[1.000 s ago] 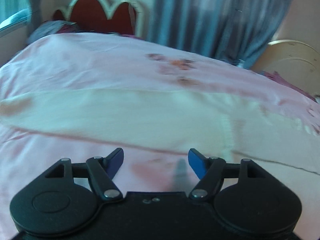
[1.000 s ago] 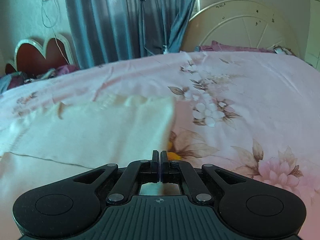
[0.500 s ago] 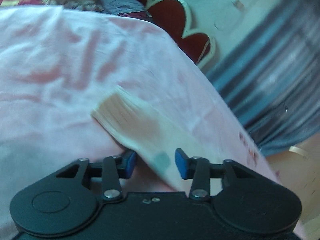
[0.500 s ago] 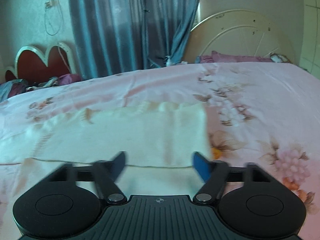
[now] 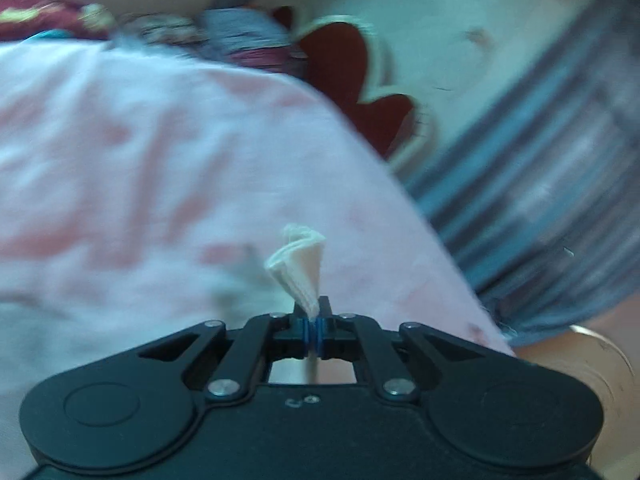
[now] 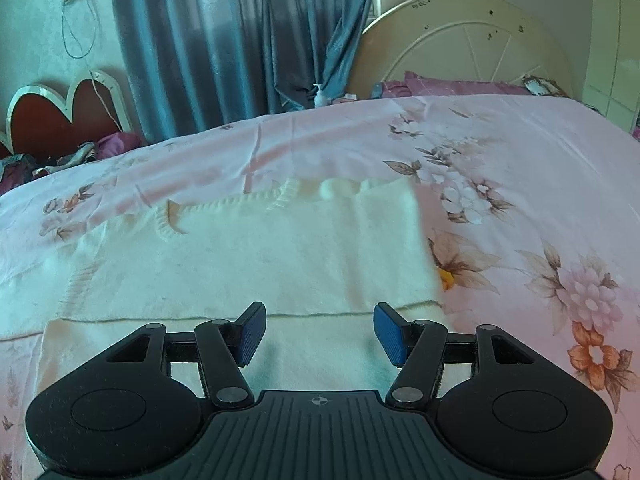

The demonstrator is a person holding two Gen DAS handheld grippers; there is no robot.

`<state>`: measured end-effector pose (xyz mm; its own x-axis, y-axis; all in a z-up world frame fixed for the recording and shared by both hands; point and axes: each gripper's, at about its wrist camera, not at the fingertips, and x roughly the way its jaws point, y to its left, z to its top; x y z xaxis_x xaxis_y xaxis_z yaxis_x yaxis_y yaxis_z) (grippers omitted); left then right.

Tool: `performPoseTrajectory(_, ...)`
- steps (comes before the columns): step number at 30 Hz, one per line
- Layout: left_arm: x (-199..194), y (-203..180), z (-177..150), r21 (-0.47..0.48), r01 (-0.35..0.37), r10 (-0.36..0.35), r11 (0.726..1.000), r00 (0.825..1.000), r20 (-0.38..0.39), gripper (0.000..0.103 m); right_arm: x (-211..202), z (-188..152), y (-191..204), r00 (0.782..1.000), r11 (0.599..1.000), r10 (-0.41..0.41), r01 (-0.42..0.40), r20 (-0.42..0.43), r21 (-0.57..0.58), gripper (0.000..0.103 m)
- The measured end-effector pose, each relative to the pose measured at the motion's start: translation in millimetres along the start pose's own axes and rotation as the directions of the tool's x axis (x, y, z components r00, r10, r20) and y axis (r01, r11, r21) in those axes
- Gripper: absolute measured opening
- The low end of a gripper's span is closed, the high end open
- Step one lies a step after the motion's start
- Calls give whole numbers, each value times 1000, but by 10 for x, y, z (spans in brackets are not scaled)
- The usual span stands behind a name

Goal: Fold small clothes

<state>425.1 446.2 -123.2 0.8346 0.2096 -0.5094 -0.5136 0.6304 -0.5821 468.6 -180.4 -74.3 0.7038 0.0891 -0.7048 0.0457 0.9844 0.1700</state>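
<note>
Your left gripper (image 5: 313, 326) is black with blue pads, and the cloth (image 5: 299, 266) pinched in it is cream. Your right gripper (image 6: 319, 334) is black too, its pads (image 6: 253, 332) blue and ribbed. The garment (image 6: 256, 256) at centre frame is cream knit with ribbed edging. The sheet (image 6: 520, 152) is pale pink, printed with white, pink and orange flowers and brown leaves. The curtain (image 6: 224, 40) at upper centre is grey-blue. The headboard (image 6: 52, 116) at left is dark red with a cream border.

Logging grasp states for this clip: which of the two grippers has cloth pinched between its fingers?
The left gripper: it is shut on a bunched edge of the cream garment. The right gripper is open above the garment, holding nothing.
</note>
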Motion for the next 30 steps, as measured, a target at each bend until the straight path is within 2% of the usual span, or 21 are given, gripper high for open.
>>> performPoseTrajectory(2, -47, -334, -83, 75, 62, -62, 995, 998, -4, 4, -20, -15, -59, 1000, 1000, 2, -2, 1, 9, 60)
performPoseTrajectory(5, -57, -1017, -339, 206, 175, -166, 963, 984, -59, 4, -42, -11, -151, 1000, 1000, 4, -4, 9, 22, 60)
performPoseTrajectory(8, -56, -1673, -727, 331, 281, -247, 901, 958, -143, 4, -69, 9, -263, 1000, 999, 13, -14, 18, 41, 60)
performPoseTrajectory(11, -57, -2326, -1278, 440, 376, -298, 815, 924, -239, 4, -122, 47, -390, 999, 998, 24, -26, 33, 59, 60)
performPoseTrajectory(14, -18, -2801, -1858, 515, 440, -303, 735, 893, -331, 4, -175, 91, -538, 998, 996, 30, -34, 47, 81, 60)
performPoseTrajectory(15, 12, -2898, -2024, 524, 457, -300, 718, 884, -359, 4, -188, 101, -586, 998, 995, 31, -35, 49, 91, 60)
performPoseTrajectory(18, 144, -3130, -2561, 531, 496, -262, 687, 851, -455, 4, -215, 127, -715, 998, 993, 30, -36, 50, 114, 60)
performPoseTrajectory(20, 192, -3205, -2845, 532, 511, -233, 675, 832, -503, 5, -228, 133, -781, 998, 991, 38, -44, 44, 129, 60)
performPoseTrajectory(21, 240, -3222, -2958, 515, 527, -226, 676, 814, -536, 10, -233, 131, -807, 998, 990, 47, -52, 42, 134, 60)
performPoseTrajectory(23, 252, -3215, -3139, 493, 557, -222, 669, 782, -582, 28, -233, 124, -835, 997, 987, 65, -70, 34, 144, 61)
performPoseTrajectory(25, 154, -3186, -3184, 516, 558, -225, 650, 789, -571, 31, -222, 118, -841, 995, 983, 97, -101, 31, 156, 61)
performPoseTrajectory(27, -47, -3101, -3104, 513, 557, -253, 654, 799, -545, 31, -200, 119, -801, 988, 973, 150, -154, 39, 172, 61)
performPoseTrajectory(29, -224, -2923, -2931, 519, 524, -250, 675, 824, -508, 31, -130, 132, -705, 977, 957, 212, -215, 35, 194, 60)
performPoseTrajectory(30, -303, -2836, -2825, 536, 497, -242, 682, 845, -476, 31, -83, 140, -636, 970, 949, 241, -242, 30, 200, 60)
